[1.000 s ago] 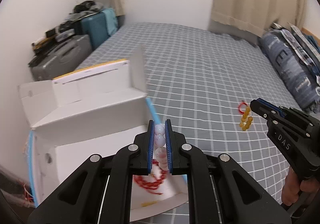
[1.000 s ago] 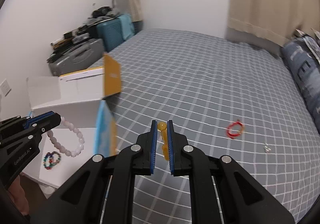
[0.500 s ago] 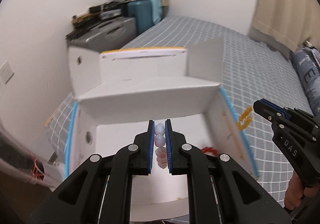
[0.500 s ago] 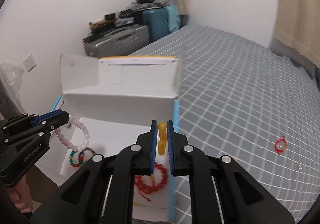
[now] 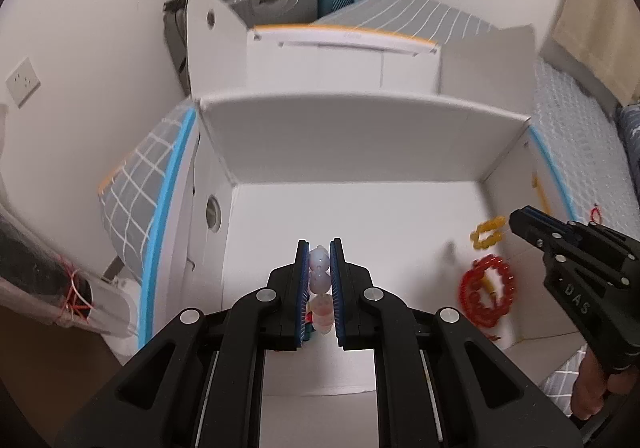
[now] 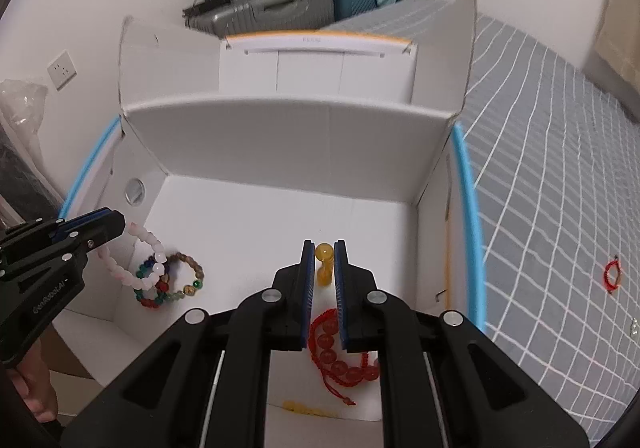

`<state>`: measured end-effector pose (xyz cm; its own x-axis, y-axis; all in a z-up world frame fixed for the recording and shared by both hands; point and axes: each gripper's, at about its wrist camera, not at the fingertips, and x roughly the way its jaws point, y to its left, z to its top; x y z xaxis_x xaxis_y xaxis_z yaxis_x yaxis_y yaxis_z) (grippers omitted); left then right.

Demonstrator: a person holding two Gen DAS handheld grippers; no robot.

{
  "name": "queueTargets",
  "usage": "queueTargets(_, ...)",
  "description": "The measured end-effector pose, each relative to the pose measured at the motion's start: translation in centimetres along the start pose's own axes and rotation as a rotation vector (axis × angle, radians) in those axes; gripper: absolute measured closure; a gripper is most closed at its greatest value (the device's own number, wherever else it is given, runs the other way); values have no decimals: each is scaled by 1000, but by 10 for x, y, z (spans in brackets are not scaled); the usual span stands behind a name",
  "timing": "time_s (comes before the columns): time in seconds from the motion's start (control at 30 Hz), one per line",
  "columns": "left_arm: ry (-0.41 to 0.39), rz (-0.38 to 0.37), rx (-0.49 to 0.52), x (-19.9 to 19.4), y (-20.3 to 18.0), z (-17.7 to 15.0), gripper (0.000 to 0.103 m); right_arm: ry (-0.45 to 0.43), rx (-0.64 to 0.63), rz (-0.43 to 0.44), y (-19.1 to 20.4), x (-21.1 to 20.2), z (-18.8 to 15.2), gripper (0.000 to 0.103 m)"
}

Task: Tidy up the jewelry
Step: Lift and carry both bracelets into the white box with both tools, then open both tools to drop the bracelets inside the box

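Observation:
An open white cardboard box [image 5: 360, 135] [image 6: 288, 143] stands on the bed's edge. My left gripper [image 5: 319, 268] [image 6: 116, 226] is shut on a pale pink bead bracelet [image 5: 320, 284] [image 6: 136, 260] and holds it over the box's left side. My right gripper [image 6: 324, 260] [image 5: 516, 219] is shut on a yellow bead bracelet [image 6: 323, 264] [image 5: 488, 234] over the box's right side. In the box lie a red bead bracelet [image 5: 486, 298] [image 6: 340, 356] and multicoloured bead bracelets [image 6: 172, 280].
A red cord bracelet [image 6: 612, 274] [image 5: 596, 213] and a small silver item [image 6: 634, 326] lie on the grey checked bedspread [image 6: 560, 167] right of the box. Suitcases [image 6: 280, 7] stand against the far wall. A plastic-wrapped bundle [image 5: 36, 280] sits at the left.
Both grippers have moved left and down from over the bed to over the open box, each still holding its bracelet. The box now fills both views.

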<state>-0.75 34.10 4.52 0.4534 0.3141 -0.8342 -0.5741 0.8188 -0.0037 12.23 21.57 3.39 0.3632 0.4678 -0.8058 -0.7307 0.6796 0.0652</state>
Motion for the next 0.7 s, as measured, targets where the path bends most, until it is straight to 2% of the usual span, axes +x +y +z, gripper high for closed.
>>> queueTargets(0.3,68,25,-4,26,4,-8,93,115,12,-6,1,31,-3,94)
queueTargets(0.57,94,31,-5,30,6,-8,90,151,14,-15,0,34,-3,90)
queueTargets(0.6,94,31,-2,30,6,-8,87,150,13,-12,0,33,-3,87)
queueTargets(0.63,94,32,-2,29,6,-8,83,148,15,-9,-1,32,-3,76)
queueTargets(0.67,91,26,-9,27,6,-8,74,141,20,-4,-1,30,-2,65)
queueTargets(0.7,86,28,-11,25,6,-8,69,127,25,2,-1,26,-2,61)
